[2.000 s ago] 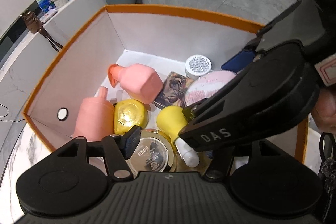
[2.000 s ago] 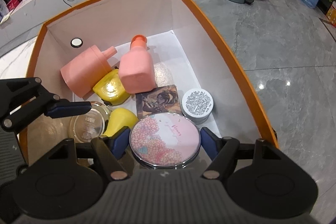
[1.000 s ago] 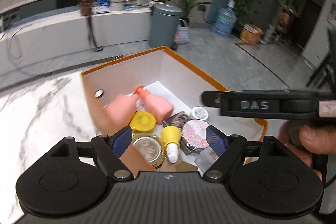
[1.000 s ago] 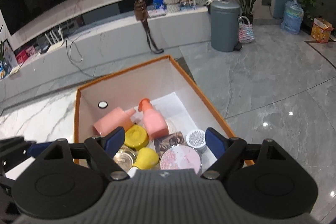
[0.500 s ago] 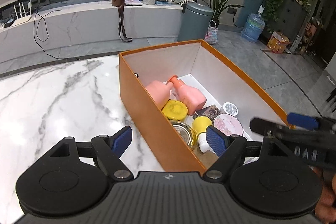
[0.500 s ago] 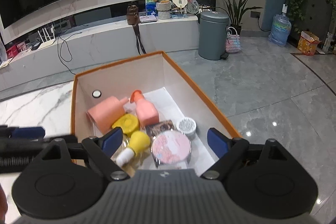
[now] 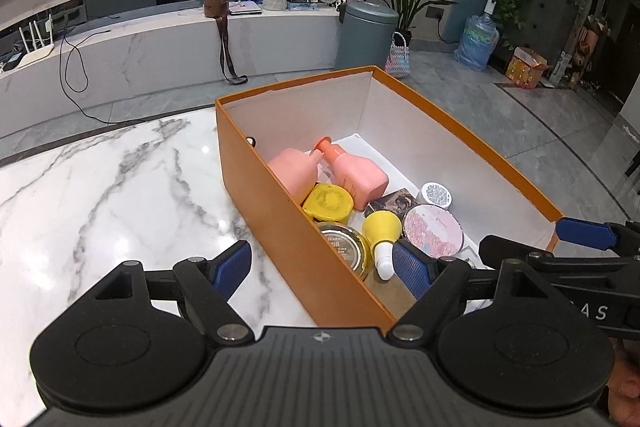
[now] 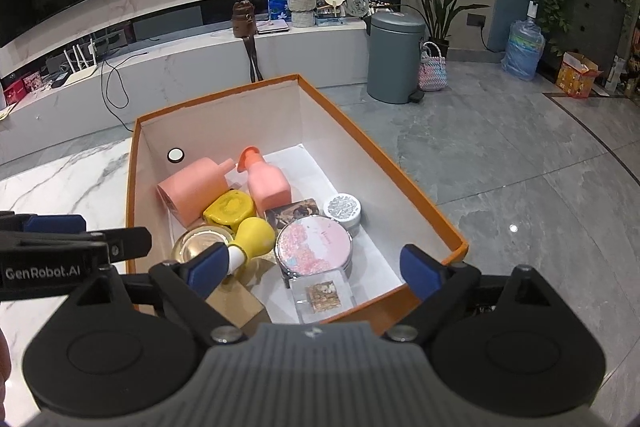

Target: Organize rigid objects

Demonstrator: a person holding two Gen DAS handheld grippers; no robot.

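I am holding my left gripper (image 7: 322,265) spread and empty over the box's left wall, above the marble desk (image 7: 100,187). The orange cardboard box (image 8: 404,179) is sitting at the desk's right edge, long axis running away from me. Inside, left to right: two matte pink bottles (image 8: 192,189) lying on their sides, a yellow jar (image 8: 228,207), a glossy glass jar (image 8: 202,241), a yellow squeeze bottle (image 8: 254,233), a round floral compact (image 8: 314,245), a small white jar (image 8: 342,209). My right gripper (image 8: 308,267) has just been opening, nothing between its jaws; it is hovering over the near end, closest to the compact.
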